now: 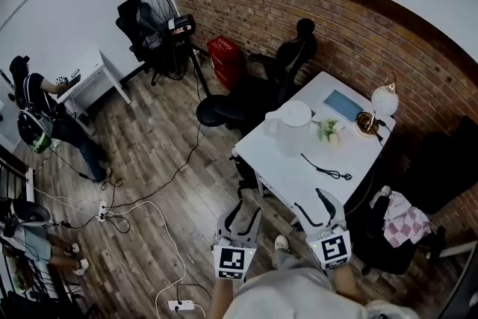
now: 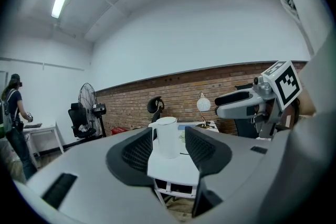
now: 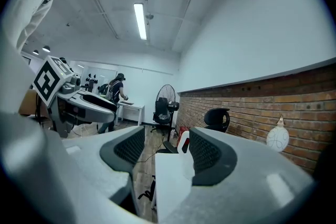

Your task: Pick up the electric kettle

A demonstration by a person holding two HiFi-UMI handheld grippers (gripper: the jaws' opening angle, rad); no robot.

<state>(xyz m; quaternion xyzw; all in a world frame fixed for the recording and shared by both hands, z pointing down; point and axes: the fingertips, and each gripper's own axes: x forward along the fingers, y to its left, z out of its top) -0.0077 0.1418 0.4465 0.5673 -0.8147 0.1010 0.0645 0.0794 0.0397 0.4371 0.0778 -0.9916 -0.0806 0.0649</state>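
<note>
The white electric kettle [image 1: 293, 127] stands upright on the near-left part of the white table [image 1: 299, 168], by itself. My left gripper [image 1: 245, 211] hovers off the table's front corner, over the floor; my right gripper [image 1: 308, 199] is at the table's front edge. Both are well short of the kettle, open, with nothing between their fingers. In the left gripper view the kettle [image 2: 168, 136] shows between the pads of the left gripper [image 2: 168, 152]. In the right gripper view the right gripper [image 3: 165, 152] points along the table [image 3: 168, 176], and its right pad hides part of the kettle [image 3: 182, 143].
On the table lie a black cable [image 1: 328, 172], a small plant [image 1: 328, 129], a blue notebook [image 1: 343, 104], a bowl [image 1: 366, 123] and a globe lamp [image 1: 385, 99]. Black chairs [image 1: 254, 93] stand behind it. A chair with a checked cloth [image 1: 403, 224] is right. Cables and a power strip [image 1: 104, 213] cross the floor.
</note>
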